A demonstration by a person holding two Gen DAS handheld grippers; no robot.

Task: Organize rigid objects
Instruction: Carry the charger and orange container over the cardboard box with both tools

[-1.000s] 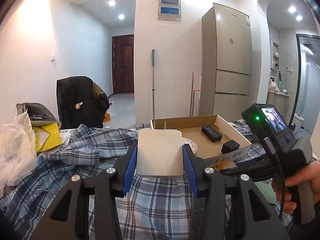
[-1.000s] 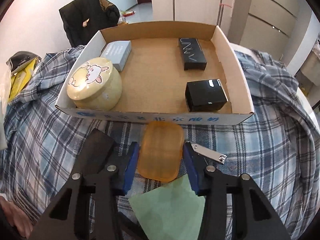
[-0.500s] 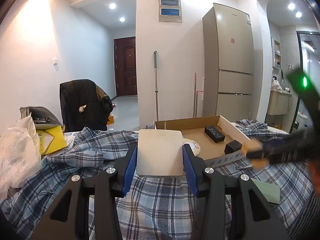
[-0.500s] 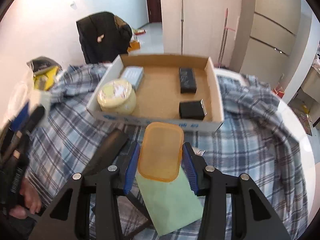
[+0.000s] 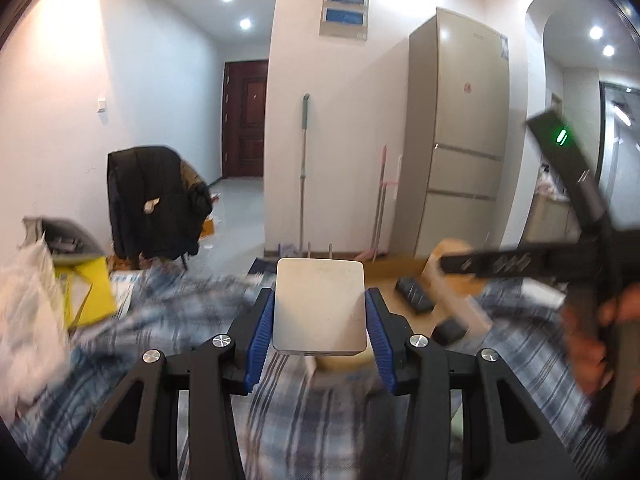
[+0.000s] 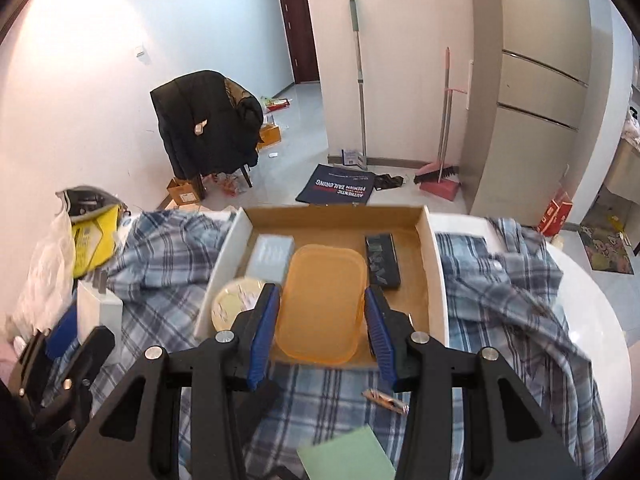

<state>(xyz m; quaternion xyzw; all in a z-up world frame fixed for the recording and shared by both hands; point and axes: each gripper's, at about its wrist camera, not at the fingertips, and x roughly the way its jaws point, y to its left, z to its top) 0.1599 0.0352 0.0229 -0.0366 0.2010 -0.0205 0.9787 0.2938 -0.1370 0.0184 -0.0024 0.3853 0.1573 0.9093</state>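
Cardboard box (image 6: 434, 264): open on the plaid-covered worktop, collecting rigid items.
Right gripper (image 6: 320, 334): jaws clamp an orange lid (image 6: 322, 304) above the box, likely for placing.
Left gripper (image 5: 319, 334): jaws grip a white block (image 5: 320, 306) left of the box.

White square block (image 5: 320, 306) clamped between blue pads (image 5: 262, 334) of left gripper (image 5: 320, 336), plaid cloth (image 5: 328, 420) blurred below, right gripper (image 5: 450, 264) seen at right.

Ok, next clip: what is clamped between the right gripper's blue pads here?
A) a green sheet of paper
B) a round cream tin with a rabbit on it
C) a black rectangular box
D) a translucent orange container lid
D: in the right wrist view the right gripper has both blue pads pressed on the sides of the translucent orange lid, held above the cardboard box.
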